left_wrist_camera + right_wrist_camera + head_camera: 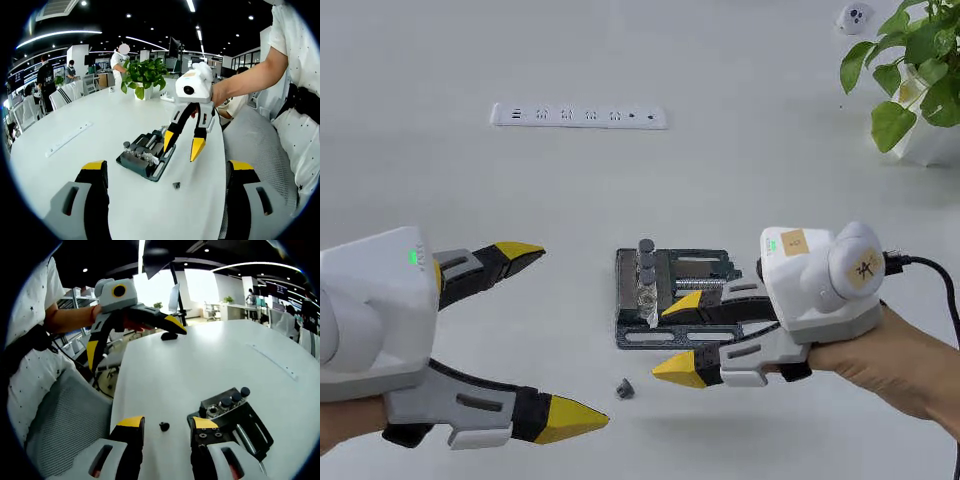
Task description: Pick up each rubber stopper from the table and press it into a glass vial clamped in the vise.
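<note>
A small dark rubber stopper (624,388) lies on the white table just in front of the black vise (705,268). The vise holds a row of glass vials (646,268): three carry dark stoppers and the nearest one (213,411) stands uncapped. My right gripper (678,337) hovers open and empty over the vise's front edge, right of the stopper. In the right gripper view the stopper (164,426) sits between and just beyond my jaws. My left gripper (548,335) is wide open and empty, left of the stopper (176,185) and the vise (145,155).
A white power strip (578,115) lies at the back of the table. A potted plant (910,70) stands at the back right, with a small white object (855,15) near it. A mesh chair (65,425) stands by the table's edge. People are in the background.
</note>
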The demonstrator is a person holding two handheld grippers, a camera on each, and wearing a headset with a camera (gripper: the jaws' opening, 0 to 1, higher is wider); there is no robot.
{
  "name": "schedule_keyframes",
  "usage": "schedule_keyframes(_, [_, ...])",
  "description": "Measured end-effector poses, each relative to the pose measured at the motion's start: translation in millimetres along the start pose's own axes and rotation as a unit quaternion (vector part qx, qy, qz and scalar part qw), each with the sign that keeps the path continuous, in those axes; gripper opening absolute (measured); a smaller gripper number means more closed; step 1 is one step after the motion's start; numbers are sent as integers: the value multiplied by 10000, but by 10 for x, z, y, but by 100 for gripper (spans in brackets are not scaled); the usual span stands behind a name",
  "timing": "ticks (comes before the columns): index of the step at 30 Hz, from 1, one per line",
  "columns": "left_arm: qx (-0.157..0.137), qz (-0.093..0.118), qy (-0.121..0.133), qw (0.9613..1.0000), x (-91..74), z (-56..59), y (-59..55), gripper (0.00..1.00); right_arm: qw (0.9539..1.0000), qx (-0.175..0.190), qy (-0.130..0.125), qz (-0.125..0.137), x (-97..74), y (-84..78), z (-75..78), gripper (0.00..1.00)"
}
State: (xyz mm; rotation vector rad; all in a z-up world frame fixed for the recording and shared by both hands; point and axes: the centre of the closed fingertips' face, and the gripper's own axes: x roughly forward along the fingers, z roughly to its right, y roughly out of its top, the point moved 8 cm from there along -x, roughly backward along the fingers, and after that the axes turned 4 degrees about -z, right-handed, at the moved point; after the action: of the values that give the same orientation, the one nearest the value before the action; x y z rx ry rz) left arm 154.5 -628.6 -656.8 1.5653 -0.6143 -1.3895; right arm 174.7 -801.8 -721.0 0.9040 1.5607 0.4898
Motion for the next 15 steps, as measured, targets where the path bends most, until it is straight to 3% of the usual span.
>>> schedule_keyframes(15, [12, -165, -77, 9998, 56, 60, -26, 99, 9991, -345, 231, -50, 261, -198, -7, 28])
